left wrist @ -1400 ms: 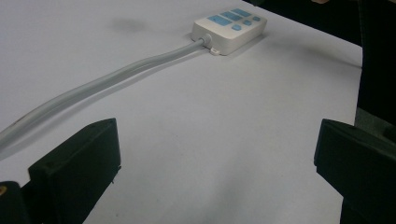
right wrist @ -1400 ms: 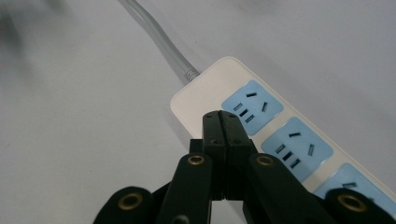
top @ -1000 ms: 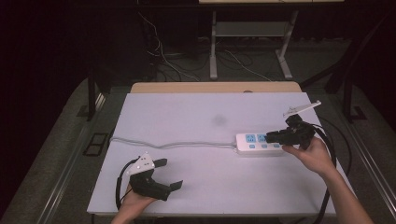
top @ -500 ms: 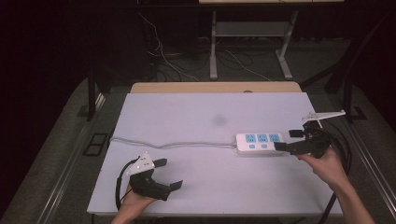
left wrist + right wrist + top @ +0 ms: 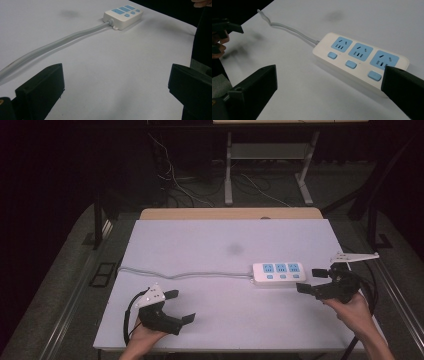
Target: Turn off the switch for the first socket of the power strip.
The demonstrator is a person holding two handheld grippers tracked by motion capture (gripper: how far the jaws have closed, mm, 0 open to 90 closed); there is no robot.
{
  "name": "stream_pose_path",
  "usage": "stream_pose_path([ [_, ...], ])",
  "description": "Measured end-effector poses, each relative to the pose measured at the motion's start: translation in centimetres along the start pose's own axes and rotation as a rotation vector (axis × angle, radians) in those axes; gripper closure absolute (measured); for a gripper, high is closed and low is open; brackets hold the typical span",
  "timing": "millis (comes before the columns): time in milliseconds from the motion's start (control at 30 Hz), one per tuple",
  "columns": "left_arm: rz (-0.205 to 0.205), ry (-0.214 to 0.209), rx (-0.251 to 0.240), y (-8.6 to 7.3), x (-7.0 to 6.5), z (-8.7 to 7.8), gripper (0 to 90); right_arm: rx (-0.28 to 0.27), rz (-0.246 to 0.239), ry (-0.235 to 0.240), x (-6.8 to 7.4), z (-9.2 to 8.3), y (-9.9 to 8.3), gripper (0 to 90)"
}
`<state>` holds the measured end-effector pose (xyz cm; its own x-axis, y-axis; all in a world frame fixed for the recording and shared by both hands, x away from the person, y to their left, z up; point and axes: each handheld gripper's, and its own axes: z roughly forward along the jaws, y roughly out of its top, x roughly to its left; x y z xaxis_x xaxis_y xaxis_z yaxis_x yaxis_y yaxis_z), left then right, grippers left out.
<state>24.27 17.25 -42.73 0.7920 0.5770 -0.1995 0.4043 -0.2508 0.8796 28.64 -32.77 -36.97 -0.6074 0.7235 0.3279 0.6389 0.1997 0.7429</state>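
— What carries everything here?
— A pale white surface (image 5: 220, 245) with a faint dark smudge (image 5: 234, 249) near its middle.
— And lying on it?
— A white power strip (image 5: 278, 273) with three blue sockets, right of centre; its grey cord (image 5: 185, 276) trails to the left edge.

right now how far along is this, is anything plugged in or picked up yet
Nothing looks done: the power strip lies flat on the table, its three blue sockets unoccupied and its cord trailing left. In hand: nothing. The right gripper sits just right of the strip, jaws open; the left gripper rests open near the front edge. Any handling remains.
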Motion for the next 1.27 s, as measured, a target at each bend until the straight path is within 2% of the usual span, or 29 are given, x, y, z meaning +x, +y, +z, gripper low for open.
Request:
stream_pose_path([
  [300,0.001,0.001,0.001,0.0,0.0,0.0,0.0,-0.017,0.006,0.034,0.8,0.5,-1.9,0.2],
  [700,0.0,0.001,0.001,0.0,0.0,0.0,0.0,-0.023,0.005,0.047,1.3,1.6,-4.1,0.2],
  [1000,0.0,0.0,0.003,0.0,0.0,0.0,0.0,-0.02,-0.025,0.056,1.8,2.6,-6.0,0.2],
  [1267,0.002,-0.002,0.009,0.0,0.1,0.0,0.0,0.011,-0.062,0.056,2.4,3.1,-6.6,0.3],
])
